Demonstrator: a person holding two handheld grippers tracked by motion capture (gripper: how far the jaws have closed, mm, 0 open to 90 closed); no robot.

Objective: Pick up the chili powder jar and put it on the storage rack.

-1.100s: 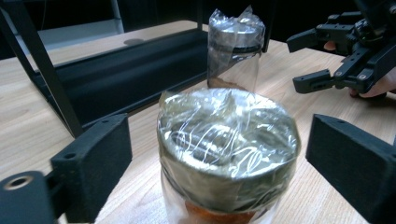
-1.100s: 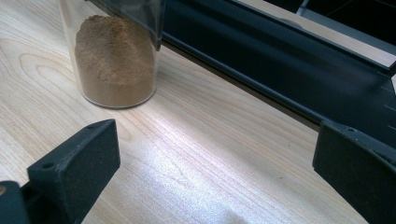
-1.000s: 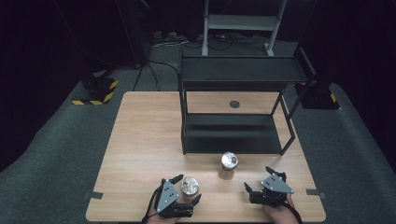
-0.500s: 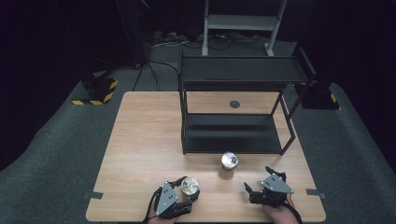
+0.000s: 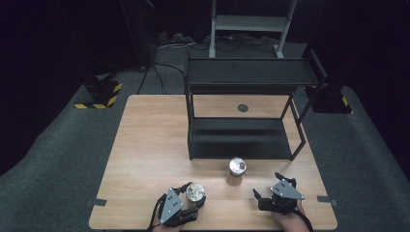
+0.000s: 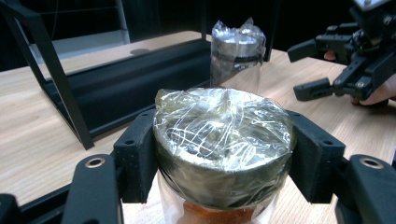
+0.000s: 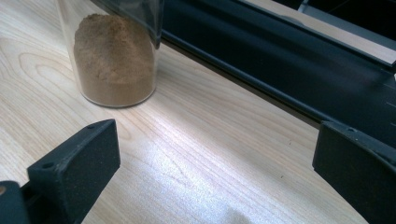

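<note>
My left gripper (image 5: pixel 186 205) sits at the near edge of the table (image 5: pixel 145 145), left of centre, and its jaws have just been closing; they now pinch the near jar (image 6: pixel 223 144) from both sides, pads pressed against its dark, film-wrapped lid. In the left gripper view I can make out an orange-brown filling below the lid, though only a sliver shows, so I would not swear to what it is.

My right gripper (image 5: pixel 270 195) rests at the near edge too, right of centre and well apart from the left one. Its jaws stand spread wide with bare wood between them and nothing touching the pads.

The second jar (image 5: pixel 237 170) stands upright on the table between the two grippers and a little farther off, just in front of the black shelf rack (image 5: pixel 241 140). In the right gripper view its clear wall shows brown powder heaped inside. The rack stands right of centre toward the far side of the table, both shelves bare.
</note>
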